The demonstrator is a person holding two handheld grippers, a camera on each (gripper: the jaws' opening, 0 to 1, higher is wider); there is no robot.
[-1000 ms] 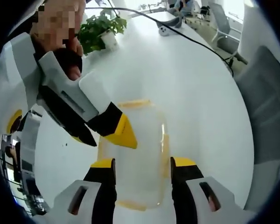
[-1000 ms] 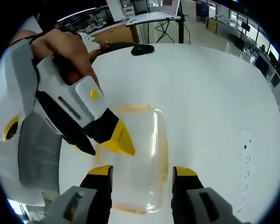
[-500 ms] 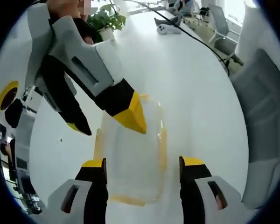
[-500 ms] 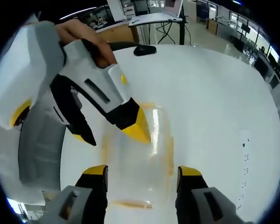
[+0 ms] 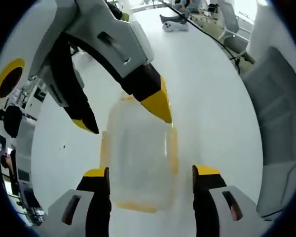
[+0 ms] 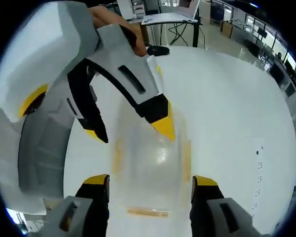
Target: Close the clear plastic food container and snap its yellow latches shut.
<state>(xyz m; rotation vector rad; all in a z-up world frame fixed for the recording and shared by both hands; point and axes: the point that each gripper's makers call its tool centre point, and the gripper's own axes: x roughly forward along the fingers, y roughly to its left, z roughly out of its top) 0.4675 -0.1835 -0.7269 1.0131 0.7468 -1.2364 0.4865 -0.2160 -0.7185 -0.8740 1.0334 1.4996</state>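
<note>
A clear plastic food container (image 5: 138,163) sat on a white table (image 5: 212,98), at twelve o'clock from both open-jawed grippers. Likely light, slippery; press its yellow latches (image 5: 173,153).

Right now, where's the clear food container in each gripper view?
Left gripper view: clear food container sits lower centre, between that view's own yellow-tipped jaws.
Right gripper view: the container sits lower centre, above that view's own jaws.
Shared landmark: the white table under it.
</note>
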